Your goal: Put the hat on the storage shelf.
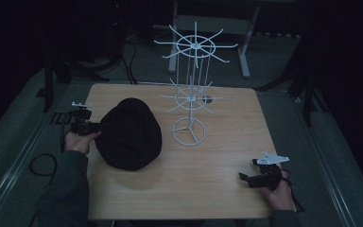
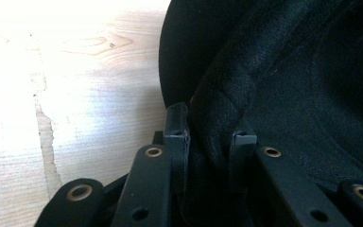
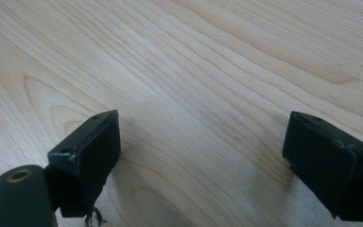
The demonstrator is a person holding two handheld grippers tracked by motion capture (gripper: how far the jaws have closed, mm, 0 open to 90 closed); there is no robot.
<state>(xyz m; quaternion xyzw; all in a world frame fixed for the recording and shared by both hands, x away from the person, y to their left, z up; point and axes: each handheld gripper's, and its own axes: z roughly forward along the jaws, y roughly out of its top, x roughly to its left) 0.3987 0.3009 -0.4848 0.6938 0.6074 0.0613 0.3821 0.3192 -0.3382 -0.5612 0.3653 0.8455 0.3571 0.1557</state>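
Note:
A black fabric hat (image 1: 130,134) lies on the left half of the wooden table (image 1: 217,161). My left gripper (image 1: 97,126) is at the hat's left edge, shut on its thick folded rim. Seen from the left gripper view, the two jaws pinch the black hat rim (image 2: 217,113), with the left gripper (image 2: 210,137) closed around a ridge of cloth. A white wire display stand (image 1: 190,90) with radiating hooks rises behind the hat, near the table's middle. My right gripper (image 1: 246,177) rests low at the table's front right, open, and the right gripper (image 3: 201,142) has bare wood between its jaws.
The stand's round base (image 1: 189,131) sits just right of the hat. Dark floor, cables and frame legs surround the table. A cable loop (image 1: 42,165) lies on the floor at the left. Bare wood stretches between the hat and the right hand.

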